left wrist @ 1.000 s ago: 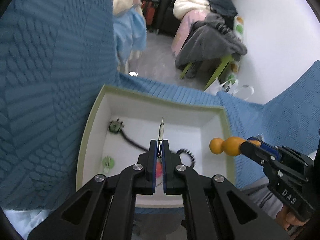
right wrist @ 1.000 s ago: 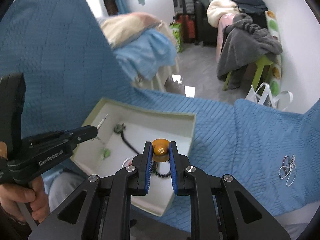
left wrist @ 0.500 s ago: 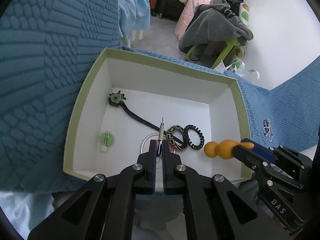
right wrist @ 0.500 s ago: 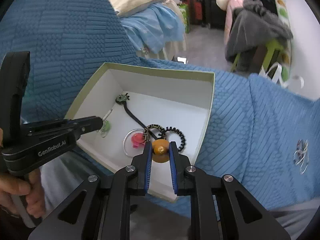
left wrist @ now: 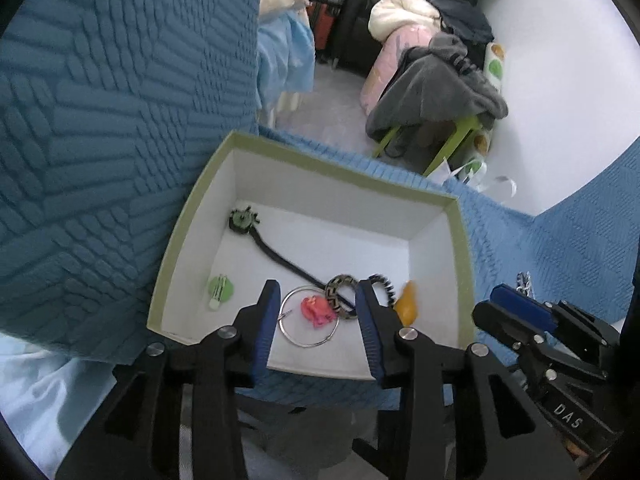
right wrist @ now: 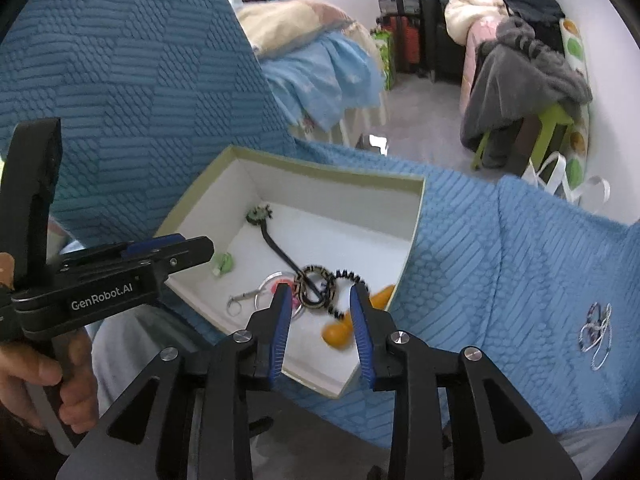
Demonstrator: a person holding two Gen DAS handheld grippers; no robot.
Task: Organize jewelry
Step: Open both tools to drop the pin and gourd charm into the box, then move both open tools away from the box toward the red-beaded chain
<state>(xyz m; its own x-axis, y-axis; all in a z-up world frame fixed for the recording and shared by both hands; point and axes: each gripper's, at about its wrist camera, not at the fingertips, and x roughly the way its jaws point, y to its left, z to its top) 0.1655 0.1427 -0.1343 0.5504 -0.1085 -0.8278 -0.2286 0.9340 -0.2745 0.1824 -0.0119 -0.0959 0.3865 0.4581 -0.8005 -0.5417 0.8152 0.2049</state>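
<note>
Our left tongs (left wrist: 317, 312) and right tongs (right wrist: 320, 316) were pinched shut before; now both are opening and hold nothing. The silver pin (right wrist: 240, 299) and orange bead (right wrist: 348, 320) now lie in the box (left wrist: 320, 168).

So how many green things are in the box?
2. A green round clip lies near the left wall of the box; a green flower piece sits toward the back left corner. Others may be hidden.
</note>
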